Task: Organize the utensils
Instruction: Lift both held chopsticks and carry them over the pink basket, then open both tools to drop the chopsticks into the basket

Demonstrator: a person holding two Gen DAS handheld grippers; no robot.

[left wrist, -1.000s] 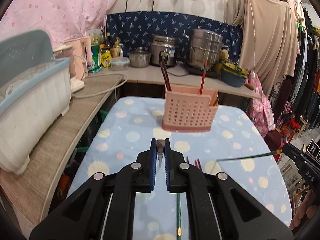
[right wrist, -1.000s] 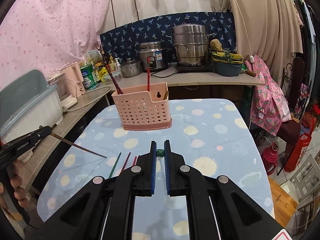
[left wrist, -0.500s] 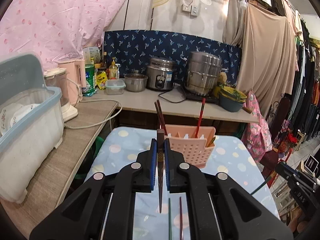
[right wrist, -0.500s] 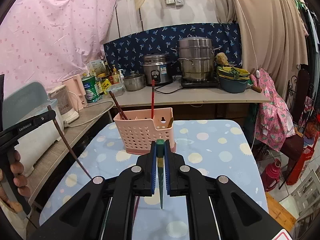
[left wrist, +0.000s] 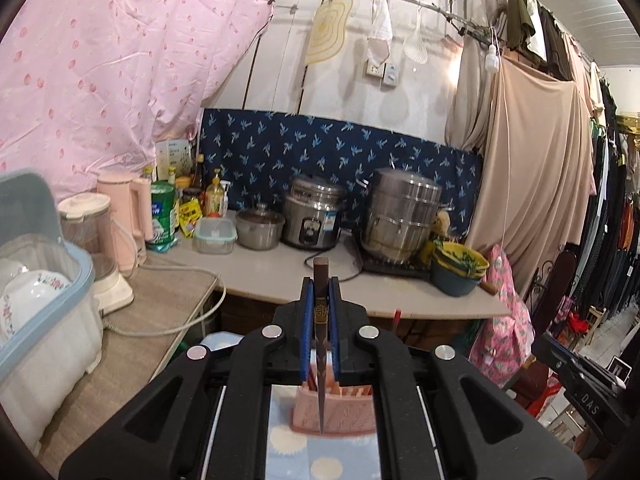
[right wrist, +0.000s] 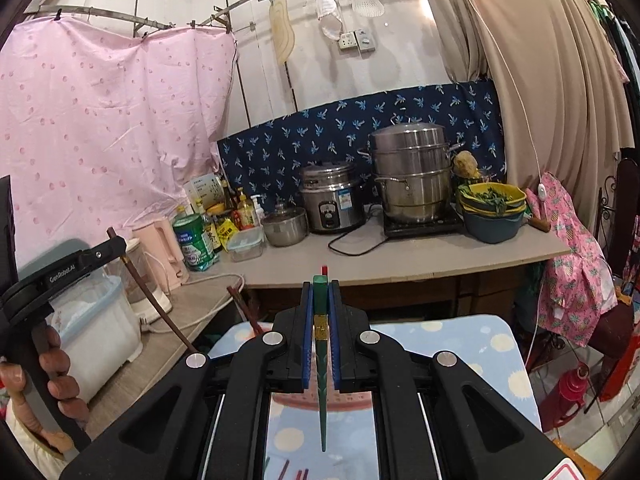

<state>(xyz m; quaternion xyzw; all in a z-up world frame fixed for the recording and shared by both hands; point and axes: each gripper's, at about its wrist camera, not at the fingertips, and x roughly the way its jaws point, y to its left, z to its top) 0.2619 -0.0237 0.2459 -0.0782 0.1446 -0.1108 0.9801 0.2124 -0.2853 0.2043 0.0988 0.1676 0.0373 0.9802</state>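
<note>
Left tool (left wrist: 320, 292): clenched on 1 brown chopstick (left wrist: 321, 344), held approx. upright, blunt end above the pads, tip pointing down in front of the pink utensil basket (left wrist: 334, 410). The basket stands on the tabletop (left wrist: 288, 448) w/ blue spotted cloth and is seen through the gap in the tool frame. Whether the tip touches basket or cloth: cannot tell. More sticks stand inside the basket; 1 red stick (left wrist: 396, 315) shows above the tool body.

Right tool (right wrist: 320, 292): clenched on 1 green chopstick (right wrist: 321, 360), also approx. upright, tip down over the cloth. Basket rim (right wrist: 320, 400) is partly visible behind the stick, low in the frame gap. A red stick end (right wrist: 324, 269) pokes up just beyond the green stick's top. Approx. 3 loose sticks (right wrist: 294, 473) lie on the cloth at the bottom edge of the right wrist view.

Same view, left edge: the left tool, w/ the person's hand (right wrist: 60, 380) on its grip, holds the brown stick slanting down toward the tabletop.

Background, well apart: side counter w/ rice cooker (left wrist: 314, 218), steel steamer pot (left wrist: 404, 216), pink kettle (left wrist: 126, 220), dish rack w/ bowls (left wrist: 36, 320).
</note>
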